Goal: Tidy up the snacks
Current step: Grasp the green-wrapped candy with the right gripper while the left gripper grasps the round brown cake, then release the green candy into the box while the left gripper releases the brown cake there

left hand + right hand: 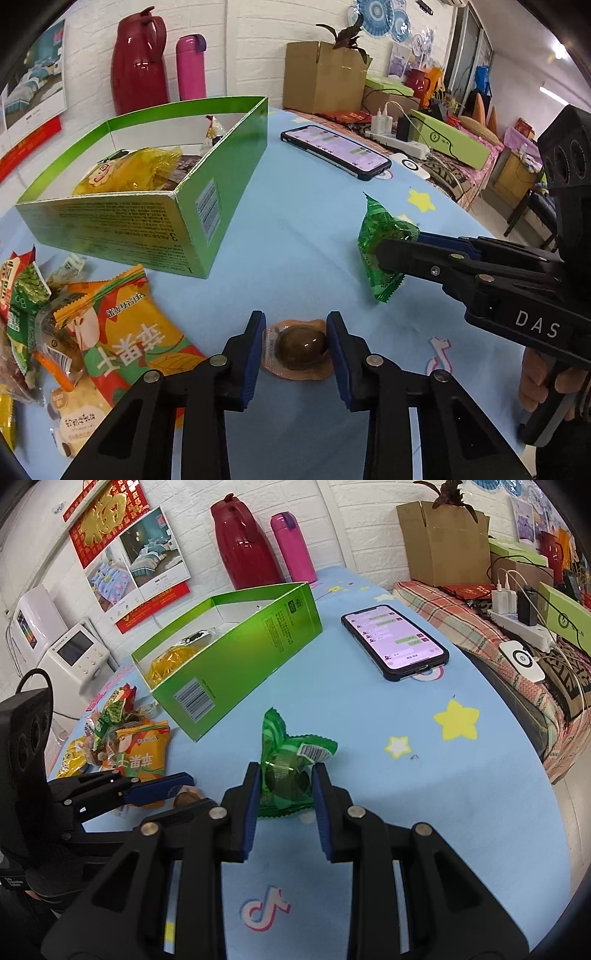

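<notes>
The worktop (295,221), under a blue cloth, carries the green box (147,229), open-topped and already holding a yellow packet (125,173); take that box as the landmark. A heap of snacks (74,332) lies just in front of its near-left corner. The green packet (291,771) lies well out from the box's near-right corner, its long axis running roughly toward the box, one crimped end raised. The right tongs (284,790) straddle its near end with a pad on each side, closed or nearly closed on it; whether they truly pinch it I cannot tell. The egg (301,349), a brown one in a clear pouch, lies nearer the viewer than the box, between heap and green packet. The left tongs (295,343) stand released, a finger either side of it. Each snack lies dead ahead of its own tongs, so the likely next move is lifting both toward the box, up and to the left.
</notes>
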Available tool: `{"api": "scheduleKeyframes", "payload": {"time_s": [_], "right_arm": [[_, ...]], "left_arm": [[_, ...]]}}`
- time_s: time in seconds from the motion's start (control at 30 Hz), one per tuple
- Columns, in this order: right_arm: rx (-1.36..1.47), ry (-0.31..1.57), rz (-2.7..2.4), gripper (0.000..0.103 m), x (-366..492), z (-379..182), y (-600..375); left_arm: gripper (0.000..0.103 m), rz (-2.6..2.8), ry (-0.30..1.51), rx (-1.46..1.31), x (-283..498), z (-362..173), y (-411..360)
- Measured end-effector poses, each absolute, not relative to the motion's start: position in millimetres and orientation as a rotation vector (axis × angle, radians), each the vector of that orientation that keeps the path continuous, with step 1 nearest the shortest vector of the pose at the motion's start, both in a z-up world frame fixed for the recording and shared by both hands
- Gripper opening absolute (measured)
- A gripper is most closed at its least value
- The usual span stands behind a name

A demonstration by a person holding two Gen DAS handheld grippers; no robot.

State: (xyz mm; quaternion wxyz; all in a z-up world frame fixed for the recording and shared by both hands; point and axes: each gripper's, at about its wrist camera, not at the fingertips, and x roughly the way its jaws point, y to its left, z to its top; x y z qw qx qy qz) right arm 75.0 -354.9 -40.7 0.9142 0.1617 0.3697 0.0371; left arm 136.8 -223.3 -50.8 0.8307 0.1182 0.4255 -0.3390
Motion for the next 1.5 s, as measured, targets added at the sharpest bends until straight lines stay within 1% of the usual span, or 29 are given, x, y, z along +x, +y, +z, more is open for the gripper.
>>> {"api": "scheduleKeyframes", "payload": {"time_s": [0.17,0.37,0.5,0.6,0.77,1.03,1.07,1.1,1.13,1.17,1.2,1.23,1.3,1.5], "right_arm": [[0.325,0.743,0.092,0.030,71,-30,-350],[0.308,0.692,0.154,0.030,83,0,-335],[0.295,0.637,0.201,0.030,103,22,-323],[0.288,0.609,0.215,0.030,123,33,-316],[0.291,0.606,0.223,0.030,160,31,-311],[0.314,0.637,0.231,0.030,207,9,-312],[0.308,0.634,0.233,0.031,211,7,-311],[0.297,0.629,0.233,0.036,215,5,-310],[0.285,0.626,0.237,0.045,218,3,-309],[0.277,0.624,0.231,0.069,219,1,-308],[0.275,0.606,0.230,0.077,217,1,-309],[0.268,0.584,0.235,0.078,213,2,-308],[0.234,0.578,0.214,0.085,210,4,-307],[0.273,0.585,0.217,0.089,200,12,-309]], "left_arm": [[0.032,-0.730,0.913,0.187,135,-41,-207],[0.032,-0.716,0.804,0.083,147,19,-174],[0.032,-0.669,0.731,0.025,174,59,-160],[0.032,-0.627,0.706,-0.011,200,77,-155],[0.033,-0.571,0.714,-0.028,242,80,-156],[0.034,-0.545,0.780,-0.016,286,54,-166],[0.035,-0.542,0.783,-0.012,290,50,-167],[0.038,-0.527,0.786,-0.008,294,47,-167],[0.058,-0.505,0.793,-0.007,298,43,-166],[0.086,-0.480,0.799,-0.016,300,40,-164],[0.093,-0.443,0.796,-0.035,302,38,-159],[0.094,-0.421,0.775,-0.057,300,36,-153],[0.094,-0.416,0.761,-0.083,299,34,-143],[0.094,-0.380,0.773,-0.072,286,37,-126]]}}
